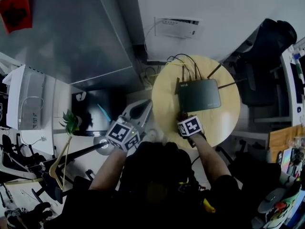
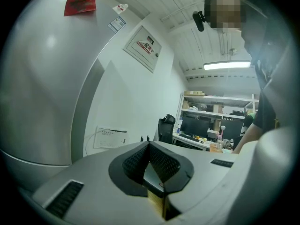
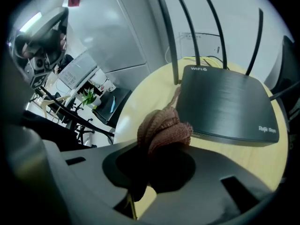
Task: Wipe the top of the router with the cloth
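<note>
A black router (image 1: 199, 94) (image 3: 225, 104) with several antennas lies on the round wooden table (image 1: 164, 104). My right gripper (image 1: 183, 118) (image 3: 161, 146) hovers at the router's near left corner, shut on a bunched reddish-brown cloth (image 3: 163, 130) (image 1: 182, 115). The cloth sits just short of the router's edge, above the tabletop (image 3: 140, 102). My left gripper (image 1: 143, 111) (image 2: 151, 165) is held off the table's left side, tilted up toward the wall. Its jaws are shut with nothing between them.
Cables (image 1: 183, 61) run from the router's back over the table's far edge to a white wall box (image 1: 177, 27). A black office chair (image 1: 267, 56) stands right of the table. A small plant (image 1: 70, 123) and dark stands (image 1: 28, 175) are on the floor at left.
</note>
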